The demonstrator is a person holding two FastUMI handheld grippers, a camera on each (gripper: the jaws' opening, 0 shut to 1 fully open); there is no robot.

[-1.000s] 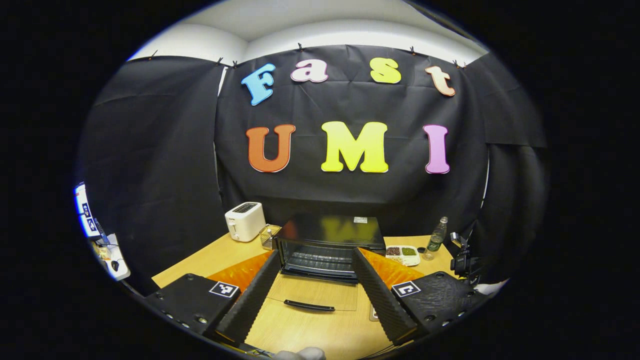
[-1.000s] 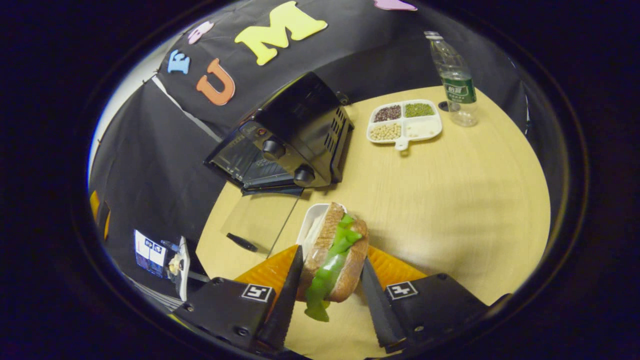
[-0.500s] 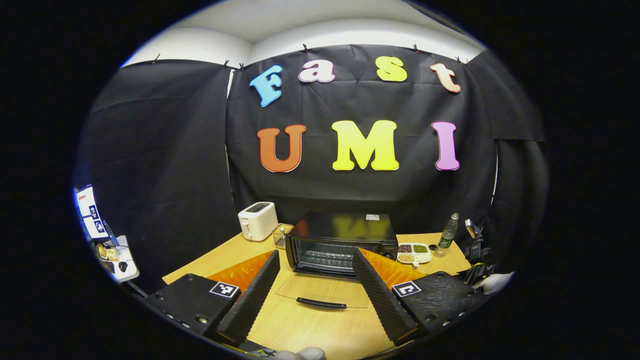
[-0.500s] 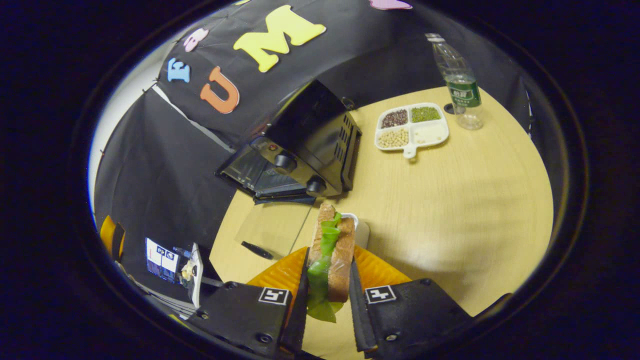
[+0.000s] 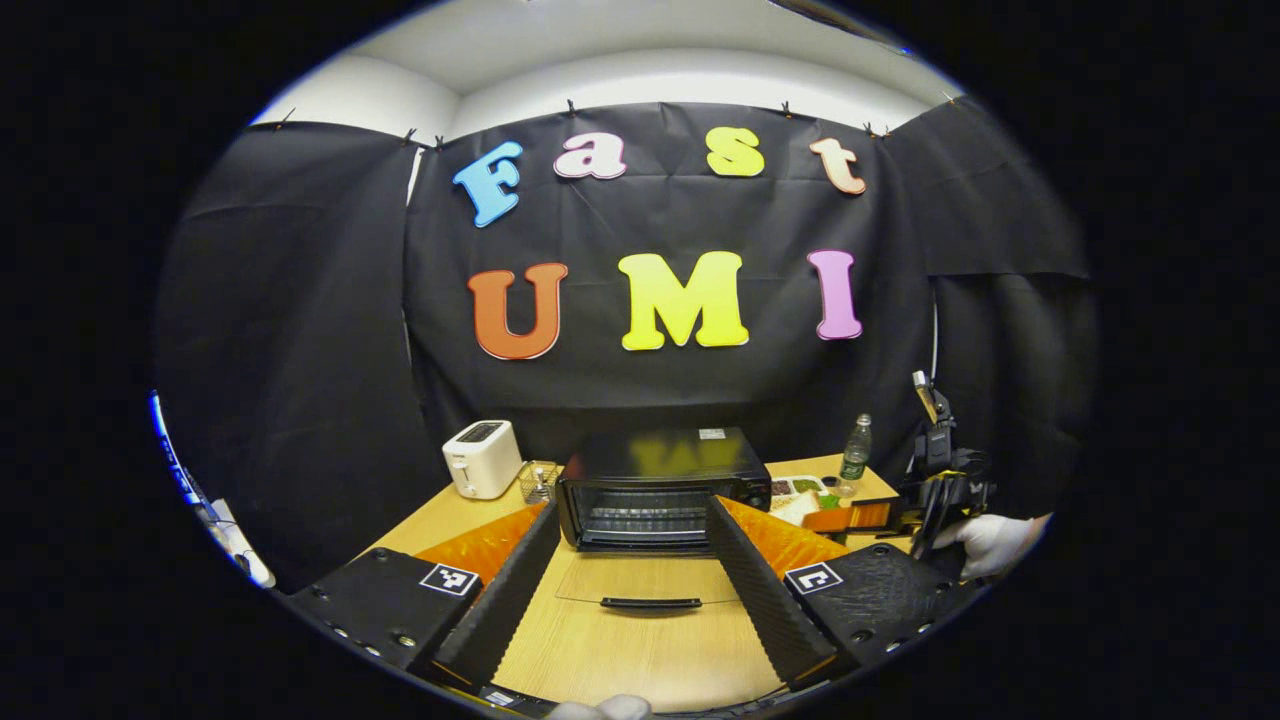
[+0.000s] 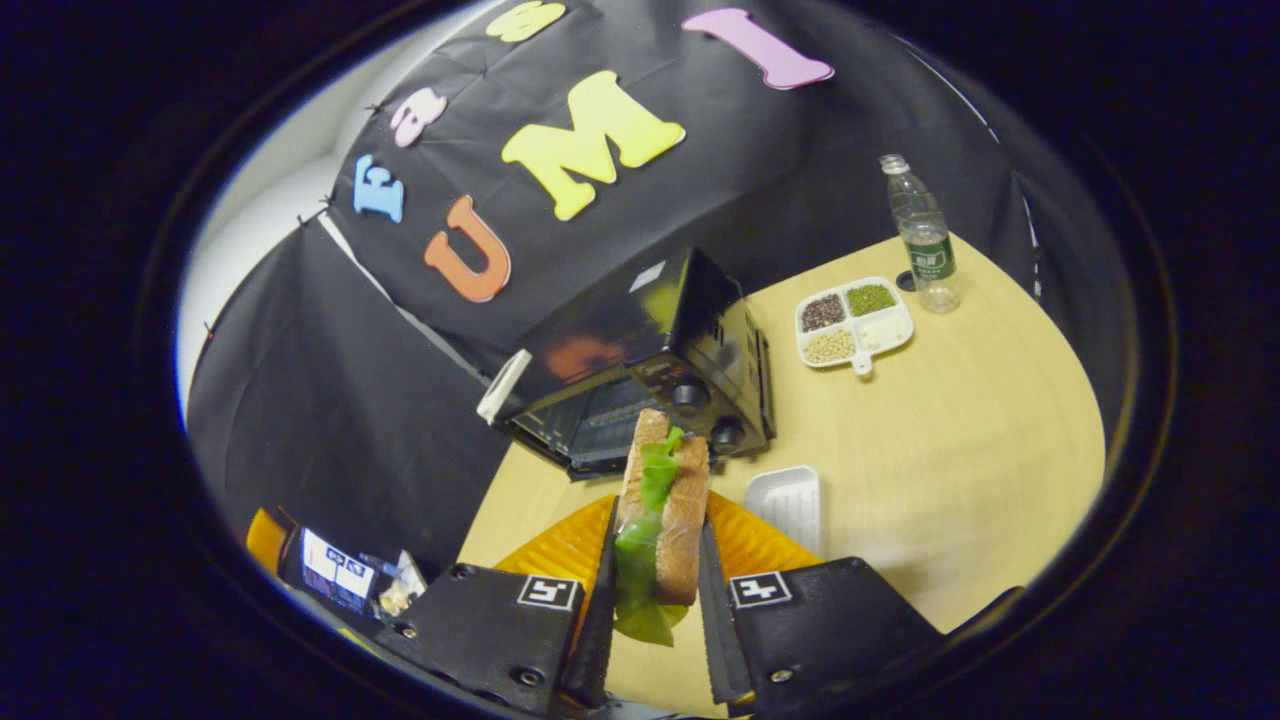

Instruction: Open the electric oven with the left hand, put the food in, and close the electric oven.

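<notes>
Toaster (image 5: 482, 458) sits far left on the table (image 5: 640, 660), beside a small wire basket (image 5: 540, 480); neither matters for this job. Oven (image 5: 655, 490) is next, centre, with its glass door (image 5: 640, 583) dropped flat toward the camera, handle (image 5: 650, 603) at the near edge, so the cavity and rack are exposed for loading. Left gripper (image 5: 630, 575) hangs back from the door with fingers spread wide and nothing between them: the opening step looks finished, and holding off keeps it clear of the approach path while staying lined up on the handle for closing.

In the right gripper view, the right gripper (image 6: 655, 600) is clamped on the sandwich (image 6: 662, 500), both fingers pressing the bread faces, sandwich standing on edge with lettuce showing along the seam. It is off the table, raised in front of the oven mouth (image 6: 590, 420). Edge-on grip probably keeps the filling from sliding out. White tray (image 6: 785, 505) lies empty just right of it. Further right: sectioned bean dish (image 6: 853, 322), then water bottle (image 6: 922, 235), well apart from the route. Remaining, I'd judge: insert sandwich, release, shut door.
</notes>
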